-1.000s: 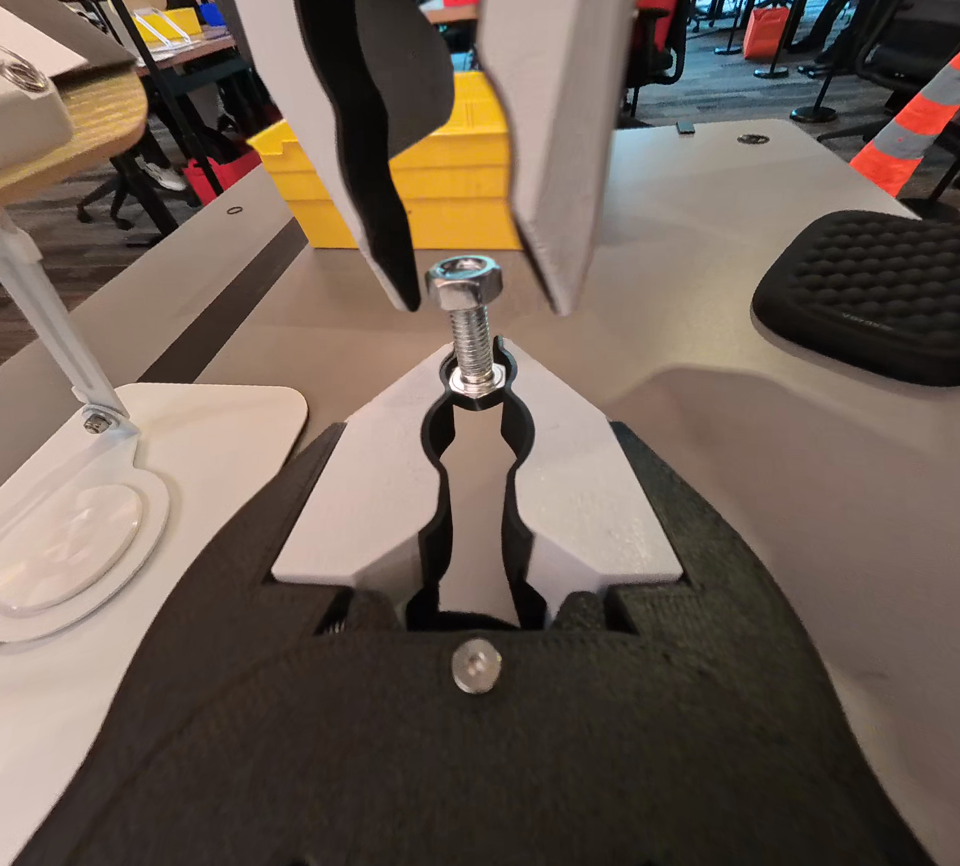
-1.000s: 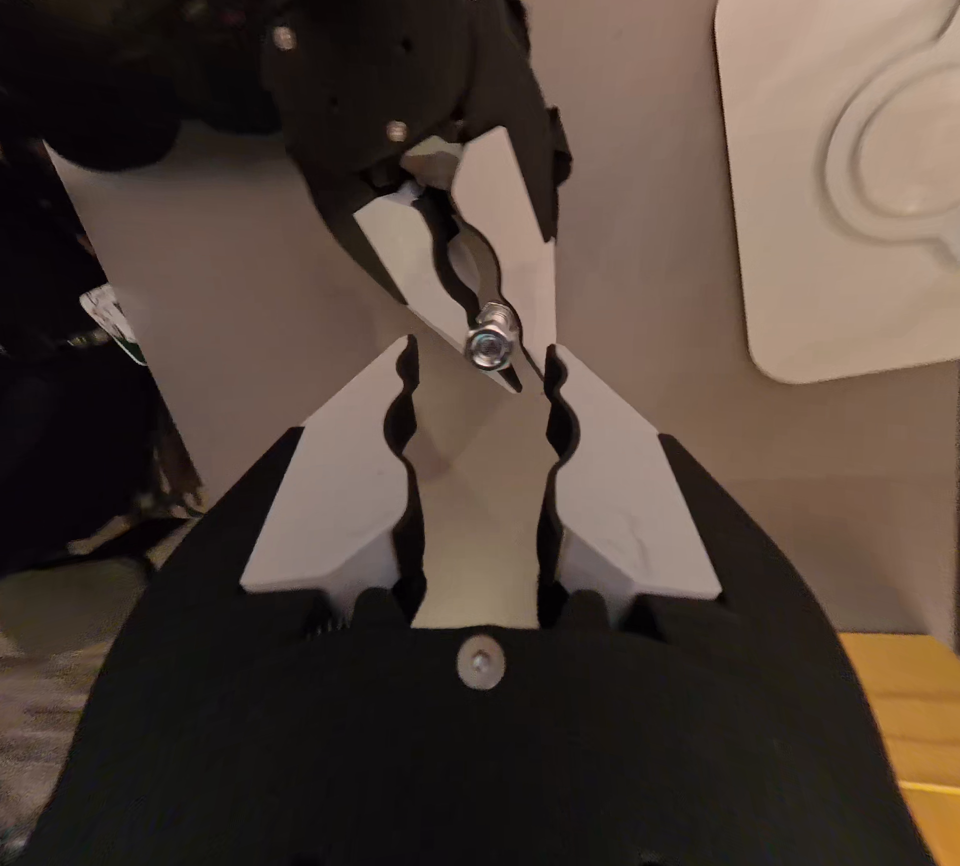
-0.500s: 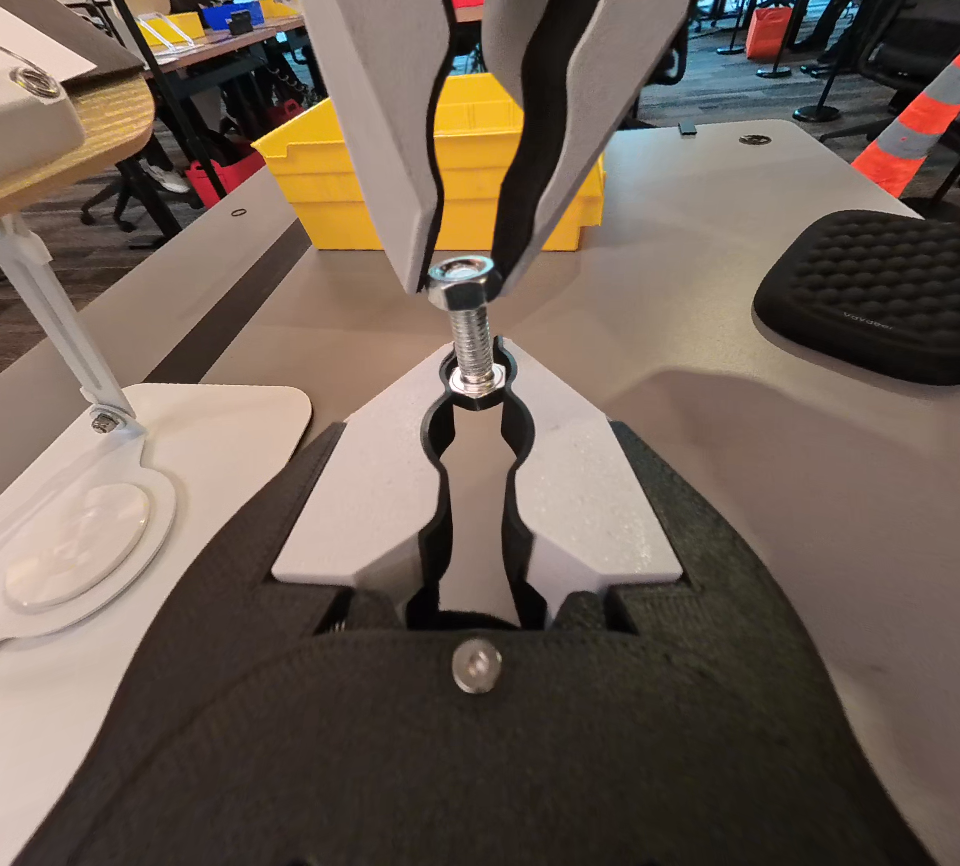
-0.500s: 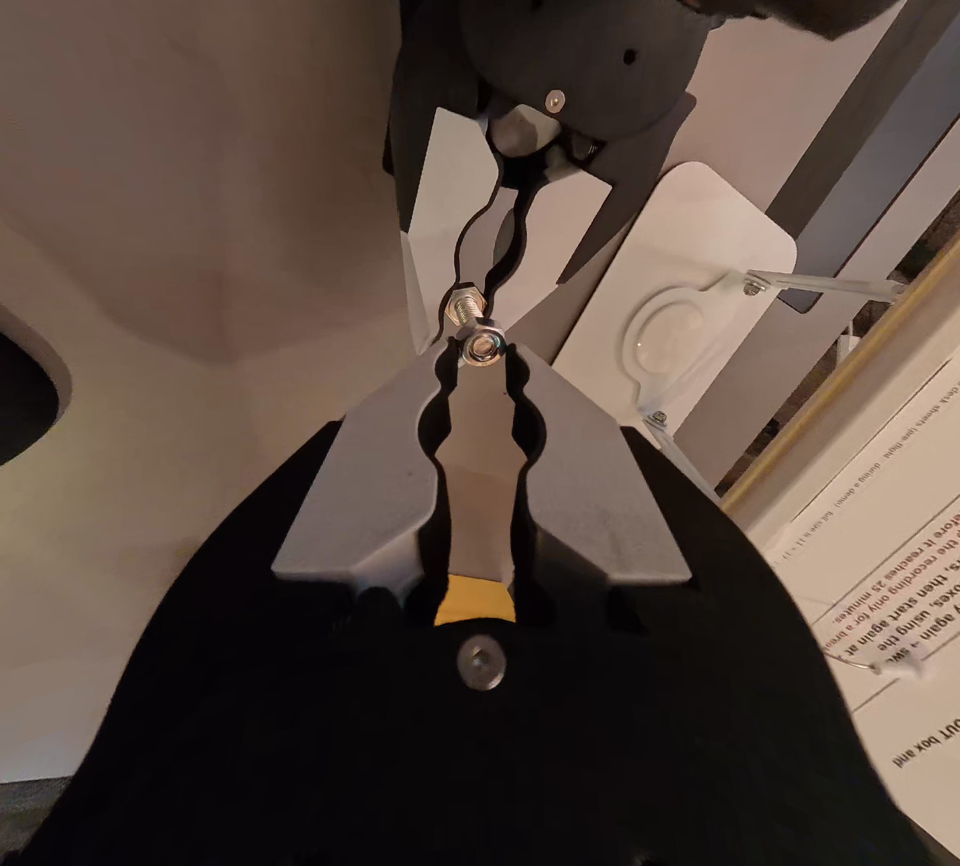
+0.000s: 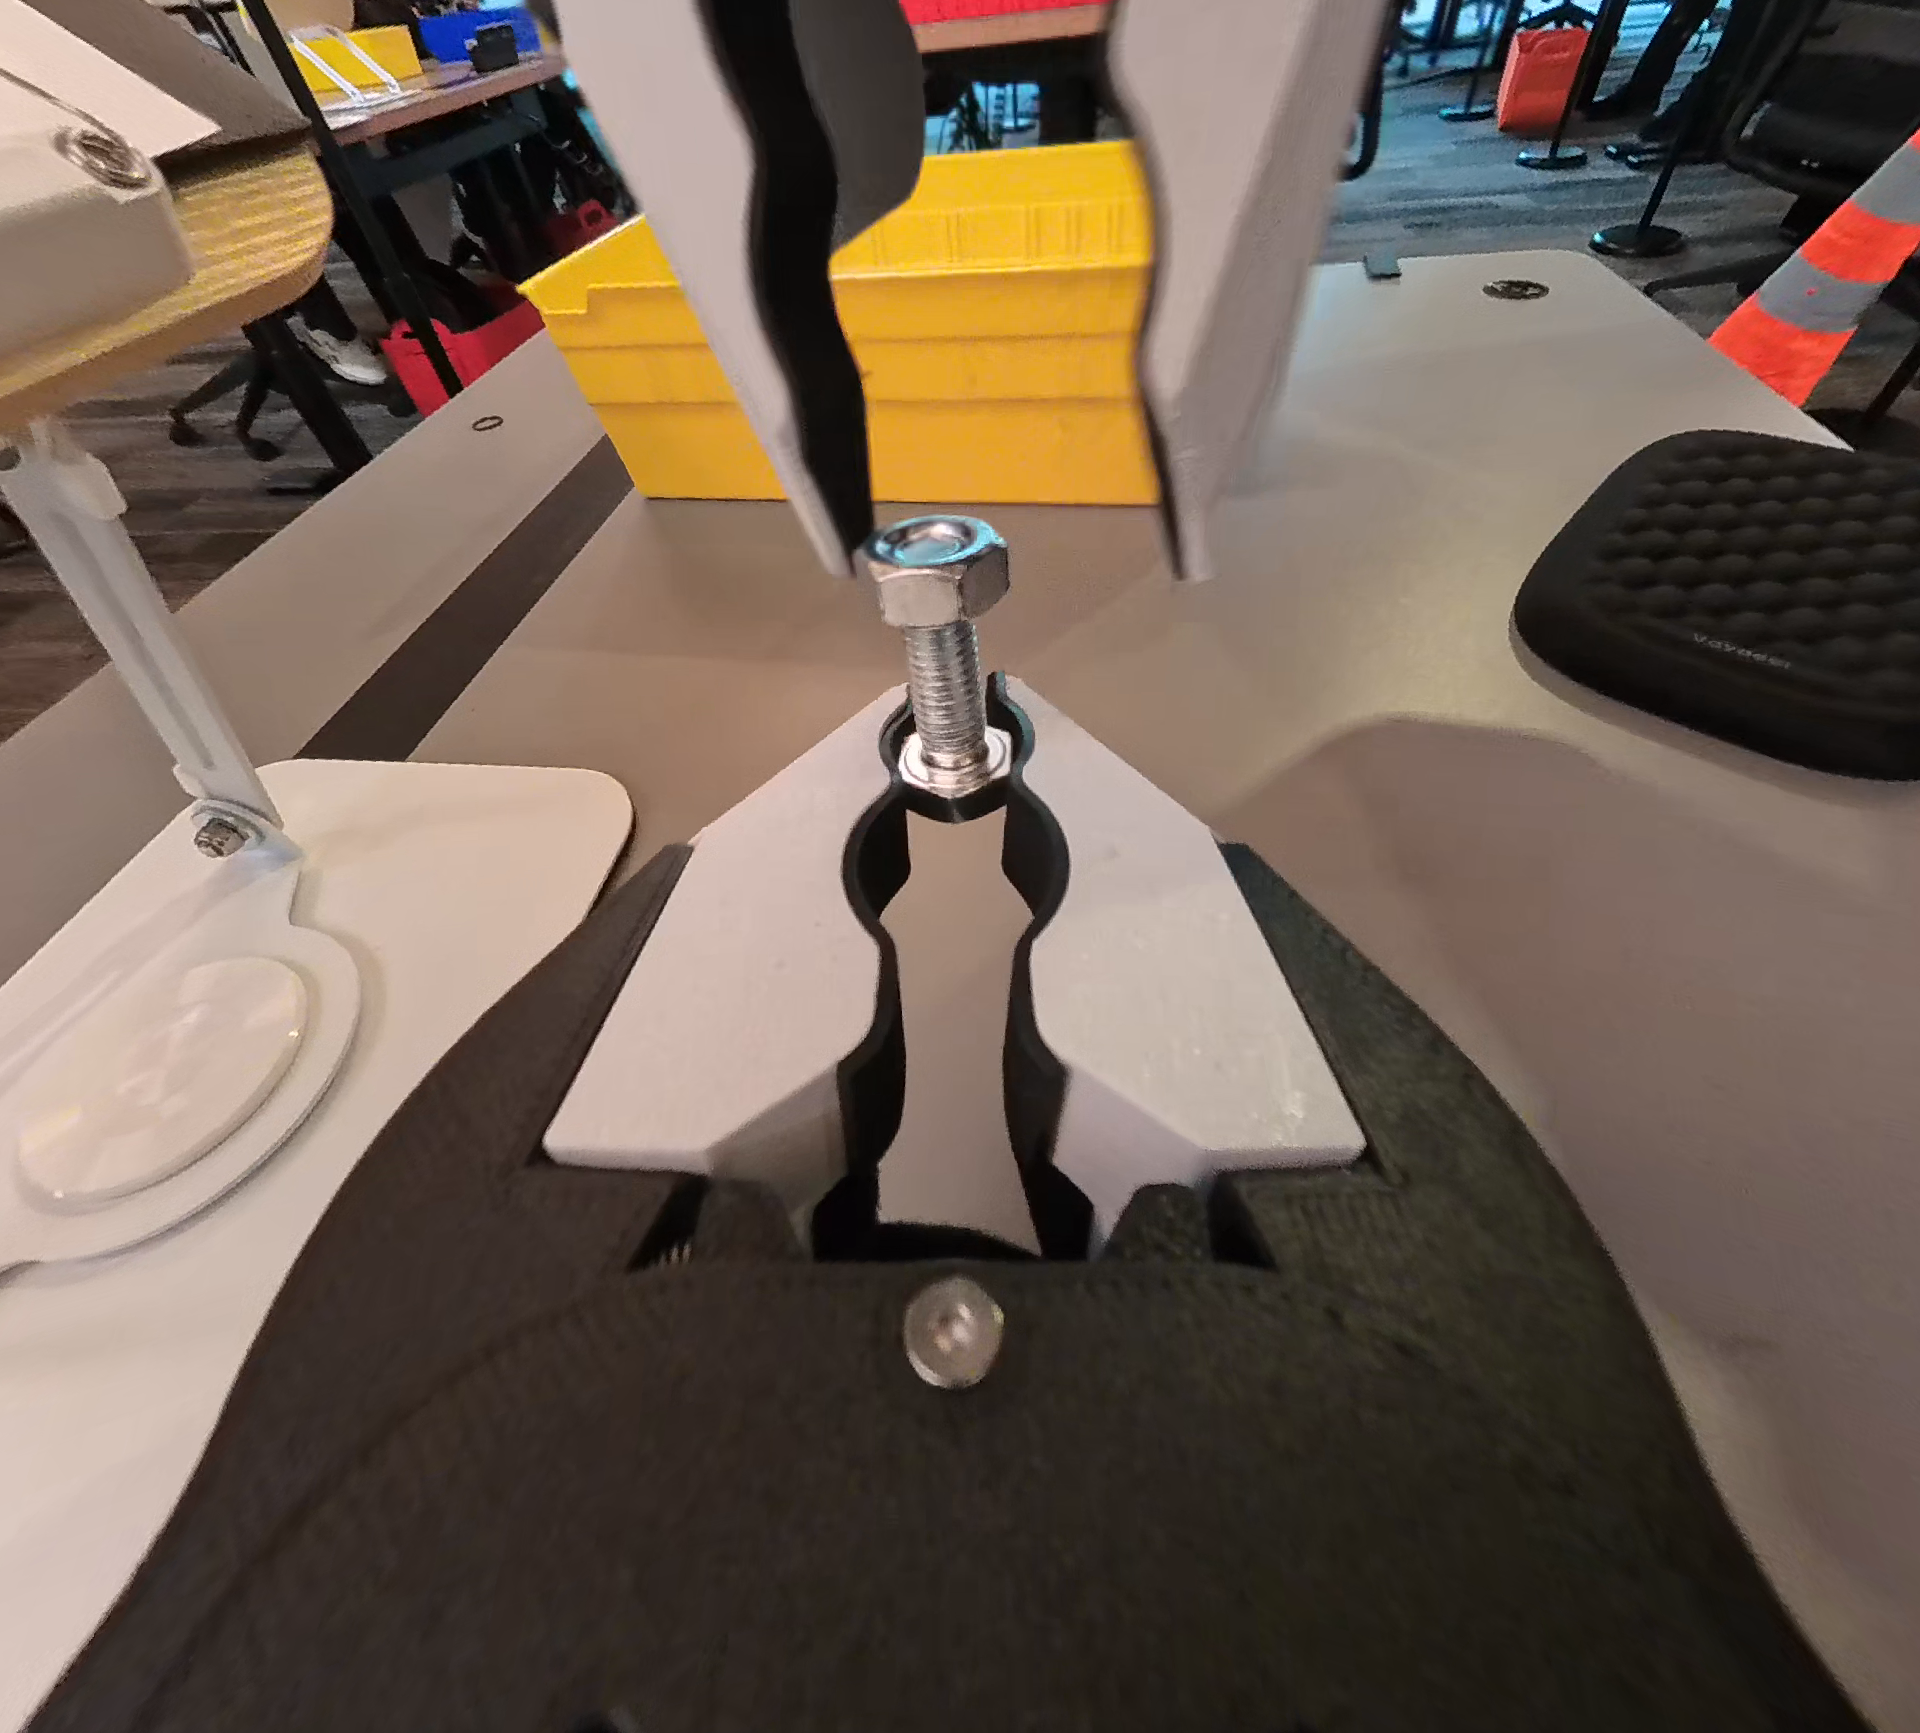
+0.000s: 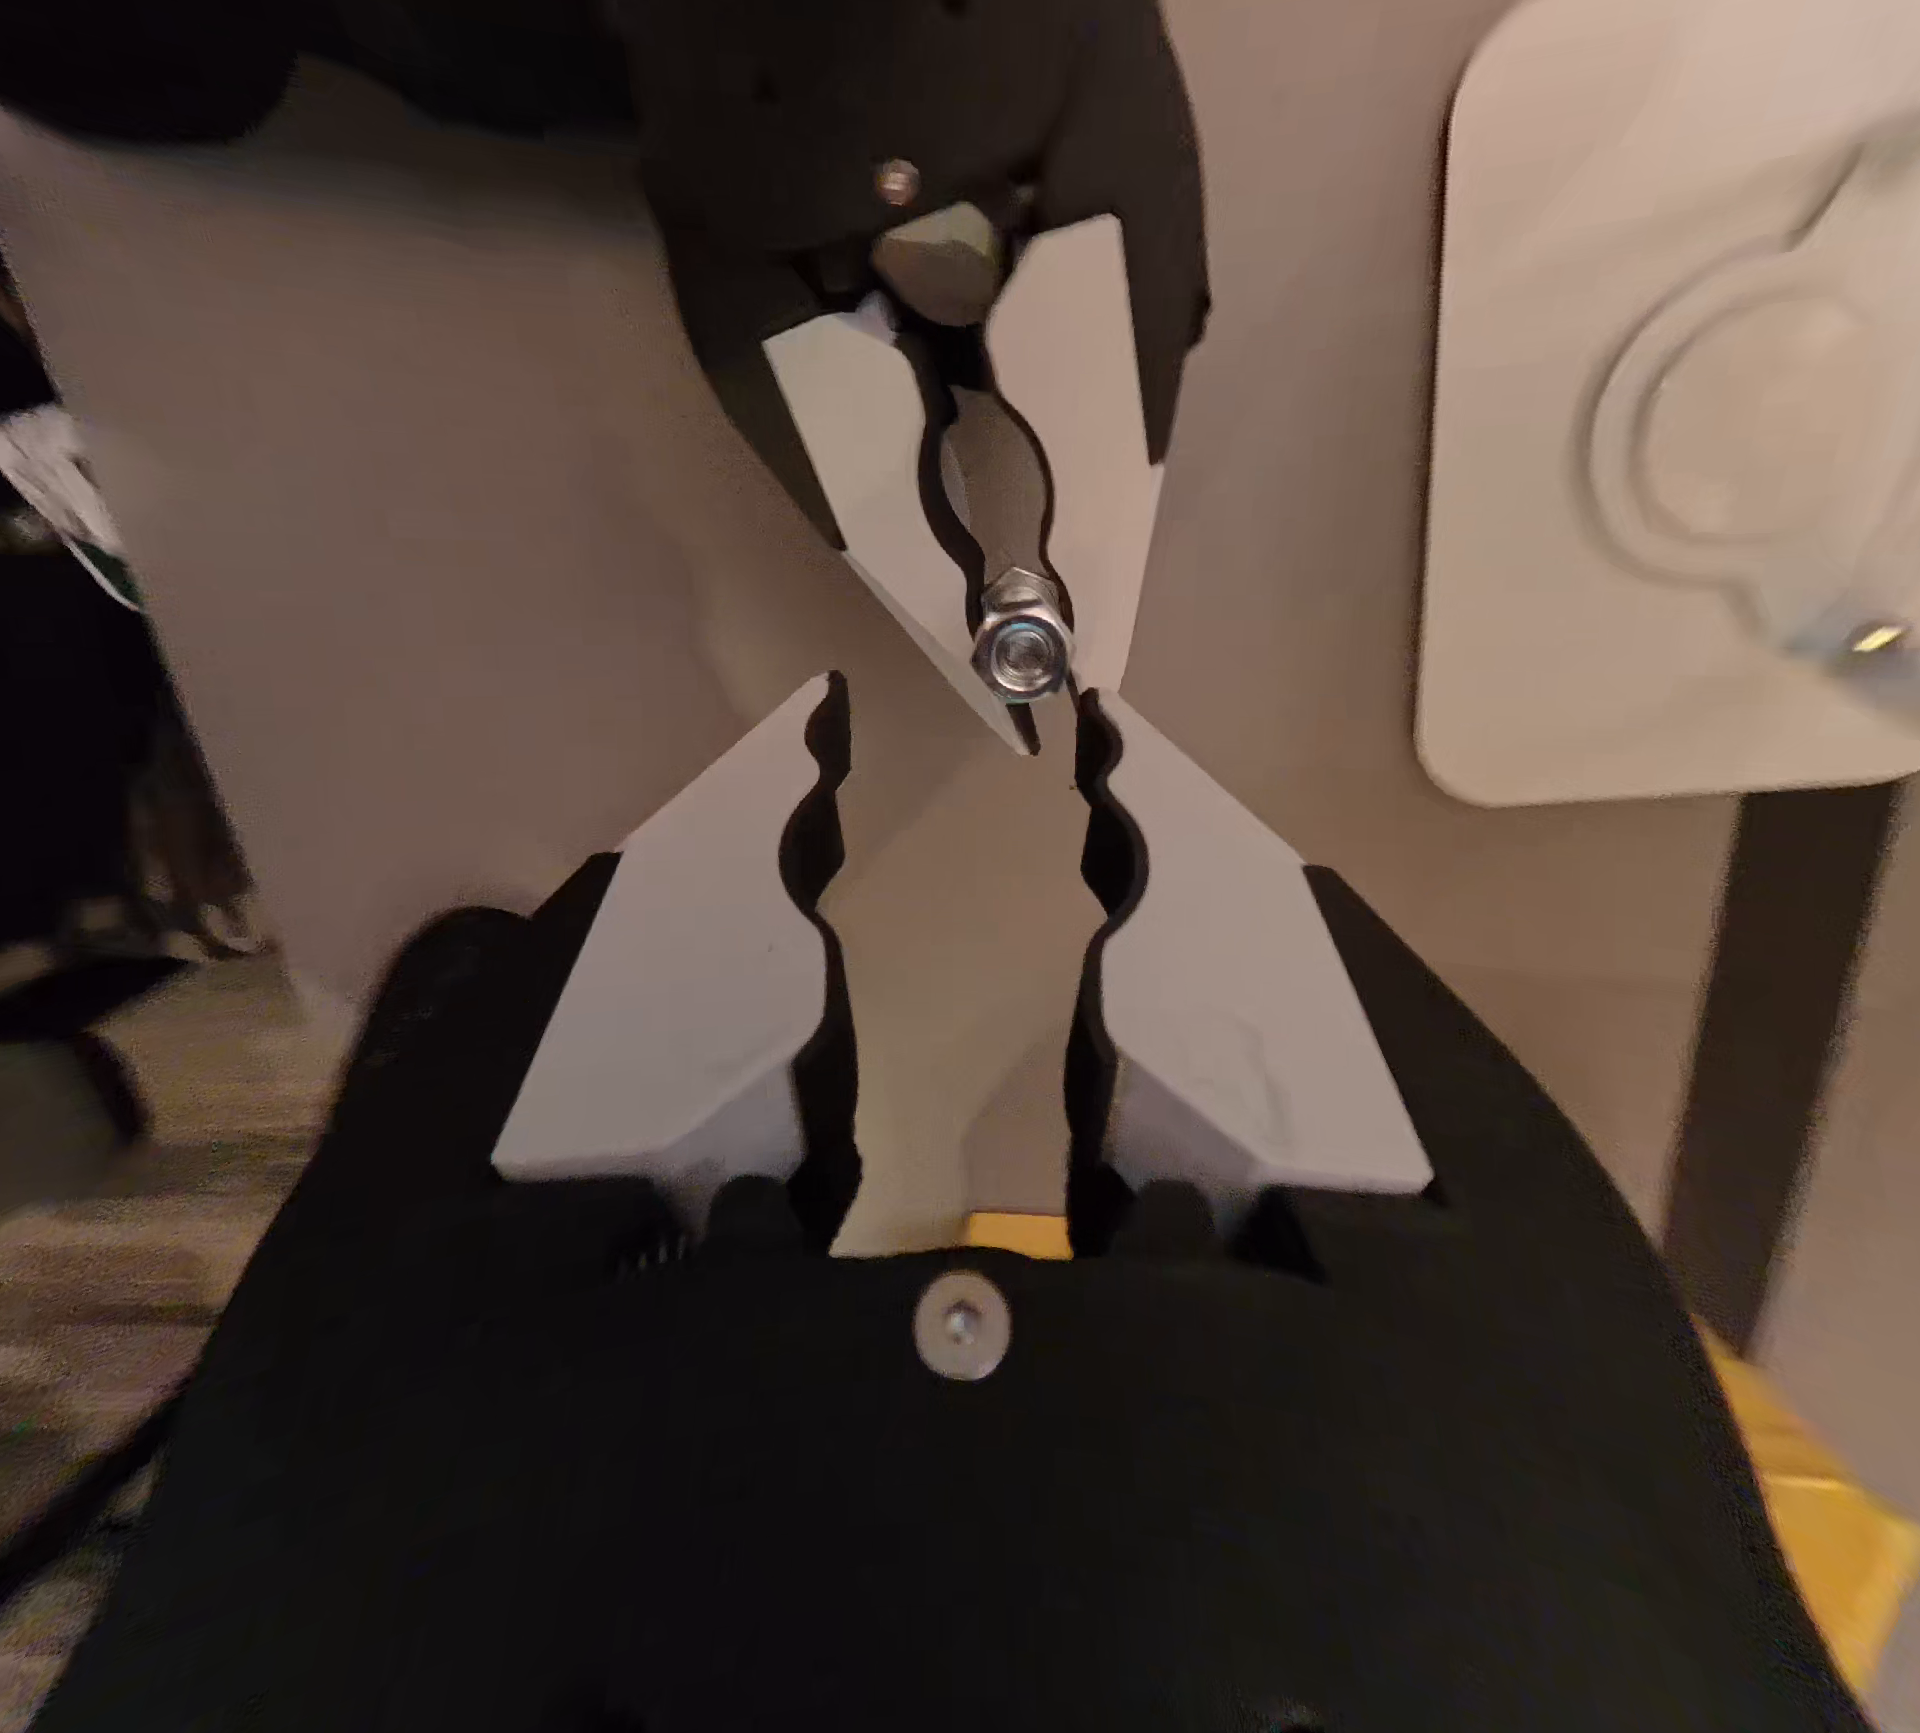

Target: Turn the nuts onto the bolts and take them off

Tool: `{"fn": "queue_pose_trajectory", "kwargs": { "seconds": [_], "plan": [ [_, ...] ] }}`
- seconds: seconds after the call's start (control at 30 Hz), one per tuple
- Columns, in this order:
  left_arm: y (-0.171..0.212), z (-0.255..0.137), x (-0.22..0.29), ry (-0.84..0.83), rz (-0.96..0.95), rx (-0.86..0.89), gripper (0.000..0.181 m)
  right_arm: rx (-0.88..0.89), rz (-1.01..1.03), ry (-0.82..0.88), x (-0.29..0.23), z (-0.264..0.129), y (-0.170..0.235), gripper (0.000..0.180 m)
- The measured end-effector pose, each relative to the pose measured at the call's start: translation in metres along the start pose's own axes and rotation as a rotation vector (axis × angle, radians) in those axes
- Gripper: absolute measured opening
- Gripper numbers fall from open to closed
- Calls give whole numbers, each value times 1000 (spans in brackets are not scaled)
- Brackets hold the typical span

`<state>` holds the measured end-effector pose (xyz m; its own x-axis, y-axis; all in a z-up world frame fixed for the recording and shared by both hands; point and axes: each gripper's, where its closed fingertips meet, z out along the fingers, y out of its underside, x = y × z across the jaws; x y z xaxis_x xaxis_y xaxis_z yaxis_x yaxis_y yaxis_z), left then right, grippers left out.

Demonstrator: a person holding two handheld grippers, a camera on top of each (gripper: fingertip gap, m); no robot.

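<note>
Left tool (image 5: 951, 748) pinching silver threaded bolt (image 5: 943, 696) upright by its base, silver hex nut (image 5: 940, 577) at top, right tool (image 5: 1013, 556) spread around nut, above grey worktop (image 5: 1455, 852)

Silver bolt (image 5: 943, 696) upright, hex nut (image 5: 940, 574) seemingly at its top.

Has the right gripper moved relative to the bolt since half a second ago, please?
Yes. The right gripper was shut on the nut atop the bolt; now it is open, one fingertip beside the nut, the other well clear. The left gripper keeps holding the bolt.
</note>
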<state>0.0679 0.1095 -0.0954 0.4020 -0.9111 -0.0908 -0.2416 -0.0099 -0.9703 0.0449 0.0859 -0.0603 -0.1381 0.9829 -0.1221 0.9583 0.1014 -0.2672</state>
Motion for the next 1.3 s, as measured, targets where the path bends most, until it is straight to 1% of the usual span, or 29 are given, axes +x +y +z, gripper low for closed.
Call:
{"fn": "queue_pose_trajectory", "kwargs": {
  "seconds": [0.1,0.17,0.27,0.3,0.33,0.43,0.53,0.6,0.63,0.67,0.7,0.73,0.83,0.9,1.0,1.07,1.17,1.2,1.3],
  "plan": [
    [0,0,0,0,-1,1,10,-44,-252,127,4,-1,-2,41],
    [0,1,1,3,2,-1,10,-92,-411,232,11,-1,-3,37],
    [0,1,2,4,5,-3,10,-124,-549,255,7,2,-6,25],
    [0,1,2,4,6,-4,10,-132,-563,268,9,2,-6,20],
    [0,1,2,4,7,-6,10,-142,-561,275,11,2,-6,16],
    [1,2,2,4,8,-9,10,-136,-515,249,12,2,-4,16],
    [3,3,2,3,9,-16,10,-107,-325,195,12,3,-3,16],
    [4,2,1,0,9,-19,10,-66,-82,108,10,5,-2,18],
    [3,2,1,1,12,-17,10,-43,23,37,5,6,-2,28],
    [2,2,1,-2,10,-14,10,-42,76,-3,3,9,1,43],
    [1,2,1,-1,7,-7,10,-54,94,1,6,11,5,57],
    [0,1,0,-1,4,-4,10,-66,98,11,10,13,9,62],
    [1,0,-1,-5,1,-5,10,-62,4,53,14,7,11,51],
    [1,0,-1,-4,1,-4,10,-47,-144,99,11,1,3,43],
    [1,1,0,0,3,-7,10,-80,-429,209,8,-4,-6,35],
    [1,2,0,0,5,-8,10,-154,-515,264,12,-2,-4,28],
    [2,2,1,1,9,-12,10,-199,-587,281,15,3,-1,17],
    [3,3,1,1,11,-16,10,-197,-592,286,16,3,-1,16],
    [3,3,1,1,8,-16,10,-169,-499,255,16,3,-1,16]
  ]
}}
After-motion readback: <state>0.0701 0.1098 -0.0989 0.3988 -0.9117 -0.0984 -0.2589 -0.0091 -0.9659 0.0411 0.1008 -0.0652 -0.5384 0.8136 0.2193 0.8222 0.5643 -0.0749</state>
